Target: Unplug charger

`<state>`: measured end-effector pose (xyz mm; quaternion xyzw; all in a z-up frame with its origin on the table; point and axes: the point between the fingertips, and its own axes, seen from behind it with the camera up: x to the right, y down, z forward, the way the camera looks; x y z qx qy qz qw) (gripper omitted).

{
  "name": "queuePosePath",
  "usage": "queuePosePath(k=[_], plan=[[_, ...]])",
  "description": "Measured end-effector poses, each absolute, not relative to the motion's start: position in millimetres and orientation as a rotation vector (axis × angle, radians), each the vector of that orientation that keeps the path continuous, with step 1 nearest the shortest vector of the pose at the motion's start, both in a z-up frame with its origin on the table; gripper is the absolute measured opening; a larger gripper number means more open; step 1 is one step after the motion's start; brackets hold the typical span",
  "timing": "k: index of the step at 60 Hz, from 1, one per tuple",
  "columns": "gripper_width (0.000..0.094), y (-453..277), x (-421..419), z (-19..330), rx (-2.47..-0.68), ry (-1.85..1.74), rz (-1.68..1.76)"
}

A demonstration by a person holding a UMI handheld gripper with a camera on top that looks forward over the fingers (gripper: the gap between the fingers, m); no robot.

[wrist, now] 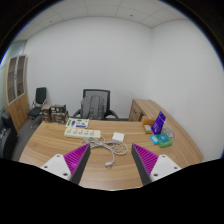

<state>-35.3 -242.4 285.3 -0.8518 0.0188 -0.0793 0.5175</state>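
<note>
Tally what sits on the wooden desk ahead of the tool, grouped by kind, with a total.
White power strip: 1
White charger block with its cable: 1
Purple upright object: 1
Teal flat items: 1 cluster, count unclear
Total: 4
The tool is open, holding nothing.

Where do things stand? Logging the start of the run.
Gripper open, empty. Charger ahead on desk, cable to power strip. Path clear.

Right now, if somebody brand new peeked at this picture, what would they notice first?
Probably the claw, its two purple-padded fingers spread open over a wooden table. Just beyond them lies a white charger with its tangled cable, next to a white power strip. Behind the table stands a black office chair.
</note>
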Motion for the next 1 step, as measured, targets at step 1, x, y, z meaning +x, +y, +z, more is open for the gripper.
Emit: queuePosePath(k=[1], plan=[[0.0858, -242.4, -36.7, 285.1, -2.045, 0.044, -0.189]])
